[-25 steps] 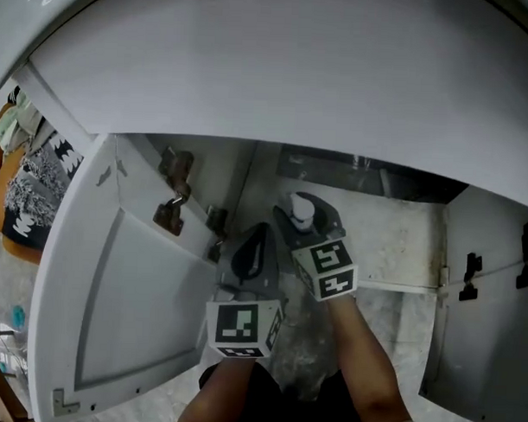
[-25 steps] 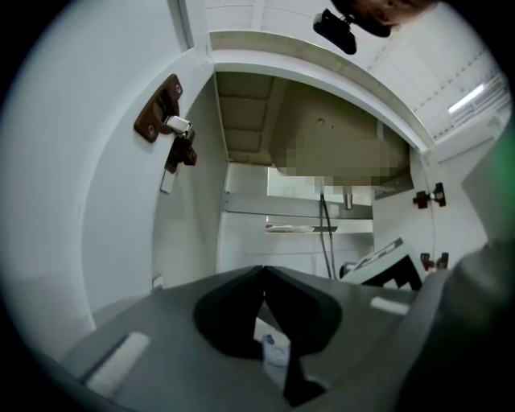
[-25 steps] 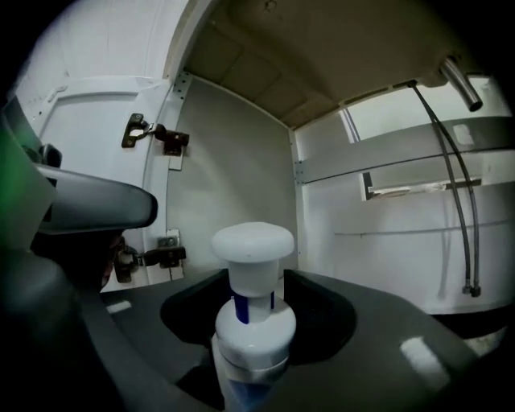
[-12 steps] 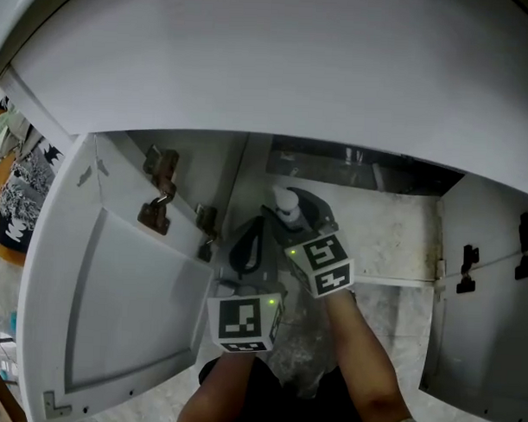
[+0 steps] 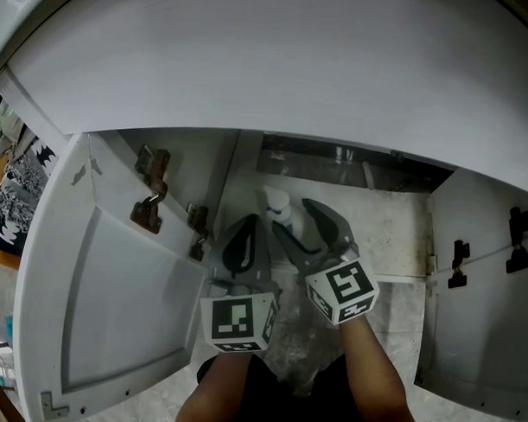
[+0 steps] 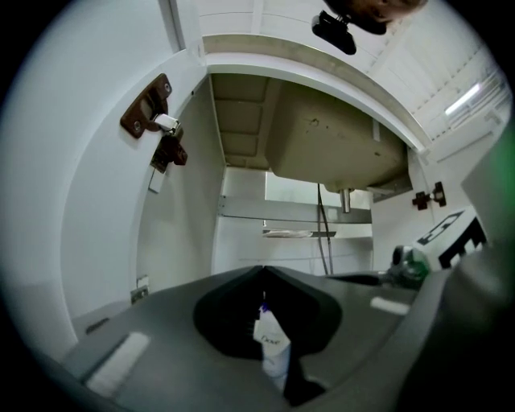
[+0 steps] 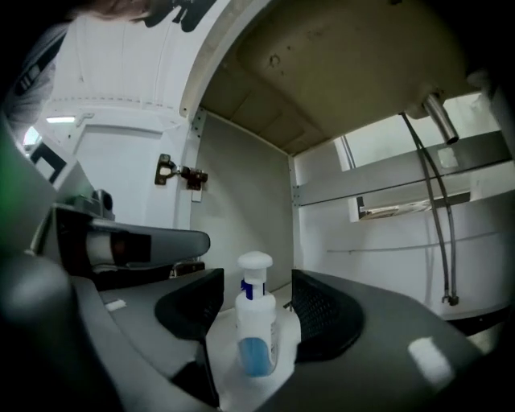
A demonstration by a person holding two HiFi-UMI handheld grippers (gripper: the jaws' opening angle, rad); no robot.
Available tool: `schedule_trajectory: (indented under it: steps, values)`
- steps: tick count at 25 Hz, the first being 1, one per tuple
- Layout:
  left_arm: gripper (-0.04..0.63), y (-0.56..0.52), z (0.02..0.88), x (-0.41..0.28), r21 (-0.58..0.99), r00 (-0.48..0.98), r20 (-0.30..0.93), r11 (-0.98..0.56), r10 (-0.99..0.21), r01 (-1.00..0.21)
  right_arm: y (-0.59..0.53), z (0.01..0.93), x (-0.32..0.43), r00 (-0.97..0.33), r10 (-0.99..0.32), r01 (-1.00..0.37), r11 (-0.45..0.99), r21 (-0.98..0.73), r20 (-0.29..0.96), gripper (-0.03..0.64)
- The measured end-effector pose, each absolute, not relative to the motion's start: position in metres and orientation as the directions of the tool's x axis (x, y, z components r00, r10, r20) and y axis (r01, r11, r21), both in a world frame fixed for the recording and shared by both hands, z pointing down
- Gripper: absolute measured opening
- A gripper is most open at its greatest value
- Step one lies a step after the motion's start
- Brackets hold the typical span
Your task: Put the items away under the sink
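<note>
While my right gripper point(image 7: 257, 291) flanks, fingers apart, the pump bottle point(image 7: 256, 338) upright between them on the cabinet floor point(image 5: 393, 232), my left gripper point(image 6: 263, 278) pinches a small tube point(image 6: 273, 348); a skewed withdrawal could topple the bottle.

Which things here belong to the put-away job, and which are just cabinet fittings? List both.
Job:
pump bottle, standing between the open jaws of the right gripper
Dove tube, clamped in the left gripper

Just fittings:
door hinge
sink basin underside
drain pipe
hoses
</note>
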State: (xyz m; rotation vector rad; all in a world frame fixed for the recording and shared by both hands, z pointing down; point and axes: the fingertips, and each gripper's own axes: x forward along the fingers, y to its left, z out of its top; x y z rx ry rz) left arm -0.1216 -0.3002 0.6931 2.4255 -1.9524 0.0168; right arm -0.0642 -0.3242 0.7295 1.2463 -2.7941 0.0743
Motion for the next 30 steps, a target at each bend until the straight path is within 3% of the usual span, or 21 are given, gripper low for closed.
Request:
schedule_trajectory:
  steps: [3,9,14,17,24,30]
  values:
    - [0.011,-0.299,0.692,-0.116,0.002,0.23,0.025,-0.23,-0.973,-0.973,-0.304,0.715,-0.038,-0.628,-0.775,-0.778,0.628,-0.029,0.072,0.246]
    - [0.011,-0.286,0.681,-0.1,0.003,0.269,0.043,-0.269,-0.962,-0.963,-0.284,0.696,-0.001,-0.511,-0.849,-0.855,0.518,0.023,0.136,-0.004]
    - [0.011,-0.267,0.674,-0.079,-0.001,0.299,0.077,-0.3,-0.951,-0.954,-0.267,0.657,0.0,-0.504,-0.851,-0.86,0.51,0.006,0.145,-0.003]
    - [0.011,-0.227,0.646,-0.063,-0.005,0.321,0.149,-0.325,-0.935,-0.946,-0.228,0.629,-0.002,-0.52,-0.819,-0.846,0.533,-0.016,0.244,-0.003]
    - [0.011,-0.147,0.5,-0.048,0.048,0.424,0.265,-0.427,-0.866,-0.903,-0.175,0.486,0.019,-0.511,-0.79,-0.854,0.509,-0.102,0.338,-0.003]
    - [0.011,-0.105,0.37,-0.056,0.082,0.47,0.348,-0.474,-0.811,-0.877,-0.151,0.341,0.044,-0.518,-0.796,-0.853,0.507,-0.123,0.312,-0.003]
